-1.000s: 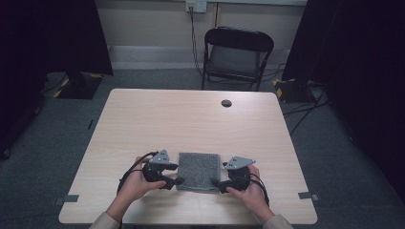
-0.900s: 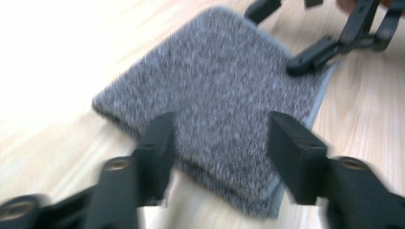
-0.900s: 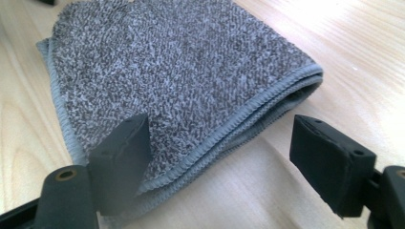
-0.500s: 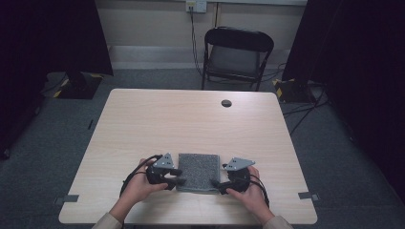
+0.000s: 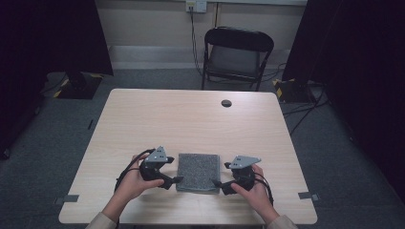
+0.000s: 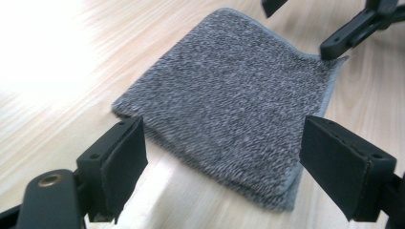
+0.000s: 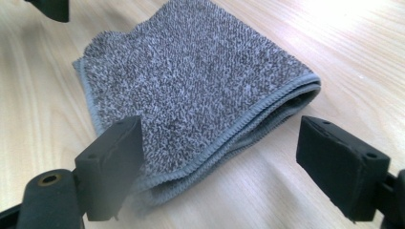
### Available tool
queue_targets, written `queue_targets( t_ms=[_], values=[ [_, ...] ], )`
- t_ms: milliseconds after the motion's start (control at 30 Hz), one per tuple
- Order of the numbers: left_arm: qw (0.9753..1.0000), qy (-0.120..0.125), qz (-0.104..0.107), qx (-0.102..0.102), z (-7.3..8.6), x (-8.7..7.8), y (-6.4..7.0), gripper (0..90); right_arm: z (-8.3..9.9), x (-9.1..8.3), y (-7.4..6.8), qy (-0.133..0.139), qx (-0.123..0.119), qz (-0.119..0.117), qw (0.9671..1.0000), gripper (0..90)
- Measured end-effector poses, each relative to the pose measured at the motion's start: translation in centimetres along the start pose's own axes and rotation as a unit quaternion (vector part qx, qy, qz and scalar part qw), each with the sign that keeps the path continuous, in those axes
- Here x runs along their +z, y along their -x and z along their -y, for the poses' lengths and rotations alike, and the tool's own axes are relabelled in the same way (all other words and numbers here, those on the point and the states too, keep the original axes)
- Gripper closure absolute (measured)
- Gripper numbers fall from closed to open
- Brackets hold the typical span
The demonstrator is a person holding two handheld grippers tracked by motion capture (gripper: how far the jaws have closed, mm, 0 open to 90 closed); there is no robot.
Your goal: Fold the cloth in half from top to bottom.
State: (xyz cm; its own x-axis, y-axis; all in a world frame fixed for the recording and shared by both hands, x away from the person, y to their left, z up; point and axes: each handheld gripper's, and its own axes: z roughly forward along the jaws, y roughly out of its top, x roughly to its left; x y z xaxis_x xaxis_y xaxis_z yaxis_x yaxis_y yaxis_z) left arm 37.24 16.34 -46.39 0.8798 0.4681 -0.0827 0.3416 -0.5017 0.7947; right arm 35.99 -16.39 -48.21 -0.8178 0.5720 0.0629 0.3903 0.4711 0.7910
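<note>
The folded grey cloth (image 5: 198,172) lies flat on the tabletop (image 5: 191,119), in the lower centre of the high view, near the person's edge and directly between the two hand-held grippers. The left hand-held gripper (image 5: 177,180) sits just beside the cloth's lower left corner and points inward toward it; its jaws are spread wide and hold nothing. In the left gripper view the cloth (image 6: 229,100) fills the centre of the frame, with its nearest corner between the two open jaws at the lower middle of the frame. The right hand-held gripper (image 5: 215,182) sits just beside the cloth's lower right corner, also pointing inward, with its jaws spread and empty. In the right gripper view the cloth (image 7: 191,86) lies ahead of the jaws; its stitched, layered edge runs from the lower left of the frame to the right of centre, showing at least two stacked layers. Both grippers stand about equally near, one at each near corner, so neither has a clear advantage. The cloth is close to square in the high view, slightly taller than wide, so its long axis, if any, runs from the near edge toward the far edge of the tabletop. Judged from this arrangement, the coming move depends on each open jaw pair closing over its own near corner.
</note>
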Motion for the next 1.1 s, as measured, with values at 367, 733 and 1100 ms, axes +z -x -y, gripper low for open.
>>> queue_targets(
  t_ms=[367,733,1100],
  values=[
    [0.9997,-0.014,-0.010,-0.015,1.3,-2.5,-0.3,15.9,0.5,-2.4,1.1,-0.002,0.003,0.002,1.0000,16.0],
    [0.9992,-0.022,-0.018,-0.029,2.8,-3.5,-0.9,16.1,1.9,-4.2,2.3,-0.001,0.011,0.011,0.9999,16.5],
    [0.9989,-0.019,-0.024,-0.034,3.2,-4.2,-1.3,16.1,3.1,-6.1,3.3,0.005,0.027,0.020,0.9994,17.3]
  ],
)
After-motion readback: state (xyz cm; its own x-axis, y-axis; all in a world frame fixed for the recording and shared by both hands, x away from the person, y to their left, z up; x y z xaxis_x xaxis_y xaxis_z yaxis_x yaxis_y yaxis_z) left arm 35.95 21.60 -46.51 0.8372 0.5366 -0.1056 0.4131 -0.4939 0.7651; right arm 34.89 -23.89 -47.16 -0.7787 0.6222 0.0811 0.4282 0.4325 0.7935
